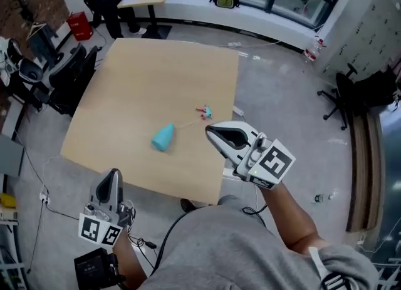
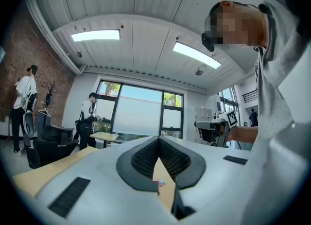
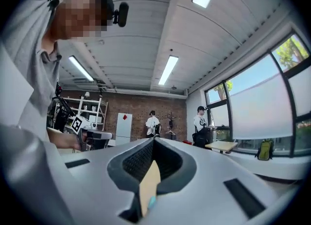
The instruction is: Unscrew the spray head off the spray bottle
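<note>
- The bottle (image 1: 164, 137) is lying on its side near the middle of the table (image 1: 125, 94). The head (image 1: 205, 113) is lying apart from it, at about 2 o'clock. They are separated, so I judge the unscrewing is already done.
- The left gripper (image 1: 113, 175) is hovering off the table edge, at 7 o'clock of the bottle. Its jaws are pressing together with nothing between them.
- The right gripper (image 1: 210, 131) is showing at 6 o'clock of the head. Its jaws are also clenched on nothing.
- Both grippers are pointing level and touching neither part. This is probably because no more holding is needed.
- I am counting one bottle, one head, two grippers and one table.
</note>
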The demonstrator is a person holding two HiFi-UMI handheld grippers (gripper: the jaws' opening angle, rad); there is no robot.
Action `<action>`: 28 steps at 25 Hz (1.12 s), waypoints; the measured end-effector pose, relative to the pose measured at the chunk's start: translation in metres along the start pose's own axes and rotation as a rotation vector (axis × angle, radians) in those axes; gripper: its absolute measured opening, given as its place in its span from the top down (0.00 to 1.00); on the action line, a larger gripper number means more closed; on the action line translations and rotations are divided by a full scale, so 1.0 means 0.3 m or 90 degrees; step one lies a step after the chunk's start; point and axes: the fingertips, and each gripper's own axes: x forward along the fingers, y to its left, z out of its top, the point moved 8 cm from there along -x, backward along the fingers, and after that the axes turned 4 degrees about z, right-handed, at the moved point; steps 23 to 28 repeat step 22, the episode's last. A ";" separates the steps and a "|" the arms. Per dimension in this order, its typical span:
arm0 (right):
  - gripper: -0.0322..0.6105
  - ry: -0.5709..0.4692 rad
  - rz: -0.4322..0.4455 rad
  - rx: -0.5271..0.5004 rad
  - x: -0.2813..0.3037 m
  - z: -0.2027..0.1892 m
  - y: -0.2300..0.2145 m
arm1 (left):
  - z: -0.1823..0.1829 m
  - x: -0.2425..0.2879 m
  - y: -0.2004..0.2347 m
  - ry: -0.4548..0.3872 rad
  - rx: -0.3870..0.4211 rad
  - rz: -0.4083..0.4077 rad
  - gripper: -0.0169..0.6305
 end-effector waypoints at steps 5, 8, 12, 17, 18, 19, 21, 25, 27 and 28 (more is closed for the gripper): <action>0.94 0.011 0.010 -0.019 -0.185 0.030 0.110 | 0.000 -0.110 -0.188 0.001 -0.027 0.032 0.97; 0.94 0.044 0.013 -0.010 -0.323 0.007 0.165 | -0.047 -0.141 -0.315 -0.004 -0.082 0.030 0.97; 0.94 0.063 0.002 0.015 -0.481 -0.047 0.227 | -0.089 -0.148 -0.468 0.030 -0.057 0.002 0.97; 0.94 0.061 -0.007 0.046 -0.632 -0.043 0.327 | -0.061 -0.218 -0.626 0.040 -0.051 -0.010 0.97; 0.94 0.060 -0.009 0.051 -0.656 -0.038 0.347 | -0.058 -0.238 -0.651 0.044 -0.050 -0.012 0.97; 0.94 0.060 -0.011 0.056 -0.678 -0.028 0.365 | -0.052 -0.257 -0.672 0.046 -0.049 -0.013 0.97; 0.94 0.060 -0.018 0.062 -0.720 0.000 0.394 | -0.038 -0.289 -0.706 0.049 -0.044 -0.012 0.97; 0.94 0.061 -0.022 0.064 -0.741 0.015 0.406 | -0.031 -0.304 -0.722 0.050 -0.042 -0.012 0.97; 0.94 0.061 -0.022 0.064 -0.741 0.015 0.406 | -0.031 -0.304 -0.722 0.050 -0.042 -0.012 0.97; 0.94 0.061 -0.022 0.064 -0.741 0.015 0.406 | -0.031 -0.304 -0.722 0.050 -0.042 -0.012 0.97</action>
